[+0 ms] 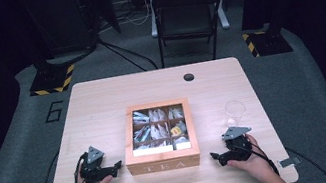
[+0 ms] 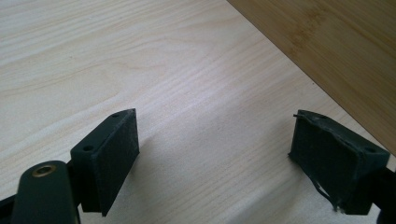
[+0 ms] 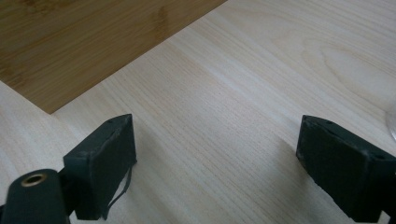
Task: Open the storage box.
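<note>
A wooden tea box [image 1: 159, 138] with a clear lid, marked TEA on its front, sits in the middle of the table; several compartments hold tea bags. Its brown side wall [image 2: 336, 51] fills the upper right of the left gripper view, and its wall [image 3: 84, 42] fills the upper left of the right gripper view. My left gripper [image 1: 117, 166] rests on the table left of the box, jaws wide apart with bare table between them [image 2: 212, 140]. My right gripper [image 1: 215, 157] rests right of the box, open and empty [image 3: 215, 154]. A clear glass [image 1: 235, 111] stands beyond the right gripper.
The light wooden table [image 1: 102, 102] has a dark round hole [image 1: 189, 77] near its far edge. A black folding chair [image 1: 186, 13] stands behind the table. Cables trail from both grippers over the near edge.
</note>
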`<state>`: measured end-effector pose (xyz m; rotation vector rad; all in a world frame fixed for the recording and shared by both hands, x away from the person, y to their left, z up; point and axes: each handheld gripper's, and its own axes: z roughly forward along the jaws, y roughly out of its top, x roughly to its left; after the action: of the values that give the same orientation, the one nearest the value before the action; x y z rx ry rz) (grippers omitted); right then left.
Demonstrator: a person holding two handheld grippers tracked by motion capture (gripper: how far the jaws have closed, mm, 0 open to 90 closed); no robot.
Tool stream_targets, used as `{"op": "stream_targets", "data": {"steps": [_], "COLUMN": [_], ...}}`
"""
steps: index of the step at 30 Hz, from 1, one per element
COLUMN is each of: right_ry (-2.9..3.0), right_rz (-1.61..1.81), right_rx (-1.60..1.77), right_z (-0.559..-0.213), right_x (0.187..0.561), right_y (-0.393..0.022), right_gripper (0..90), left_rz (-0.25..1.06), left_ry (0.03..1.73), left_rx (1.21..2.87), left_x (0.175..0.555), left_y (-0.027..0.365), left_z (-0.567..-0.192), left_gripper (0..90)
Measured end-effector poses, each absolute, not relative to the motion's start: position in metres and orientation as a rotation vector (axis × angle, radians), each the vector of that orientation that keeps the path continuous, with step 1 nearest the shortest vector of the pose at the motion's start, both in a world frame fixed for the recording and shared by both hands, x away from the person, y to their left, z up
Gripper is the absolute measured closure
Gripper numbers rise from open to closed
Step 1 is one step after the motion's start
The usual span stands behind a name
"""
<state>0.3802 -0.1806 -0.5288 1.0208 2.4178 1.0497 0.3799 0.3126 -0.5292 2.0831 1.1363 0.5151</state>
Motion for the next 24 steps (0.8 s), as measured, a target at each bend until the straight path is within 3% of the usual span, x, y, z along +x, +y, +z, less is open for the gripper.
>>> {"op": "stream_targets", "data": {"steps": [3, 13, 24], "right_ry": [2.426, 2.418, 2.414], "right_rz": [1.067, 1.063, 1.089], "right_rx": [1.007, 1.005, 0.995], "right_z": [-0.5281, -0.5281, -0.5275], "right_x": [0.379, 0.378, 0.3765], "right_y": [-0.1807, -0.1802, -0.1793], "right_gripper": [17.3, 18.1, 28.9], "left_rz": [0.516, 0.502, 0.504], "left_ry": [1.138, 1.124, 1.121], "left_rx": [2.08, 2.085, 2.08], "left_x": [0.3798, 0.3786, 0.3779], "left_y": [0.3123, 0.3125, 0.3121], "left_z": [-0.5293, -0.5292, -0.5294], "left_gripper": [15.0, 15.4, 16.1]}}
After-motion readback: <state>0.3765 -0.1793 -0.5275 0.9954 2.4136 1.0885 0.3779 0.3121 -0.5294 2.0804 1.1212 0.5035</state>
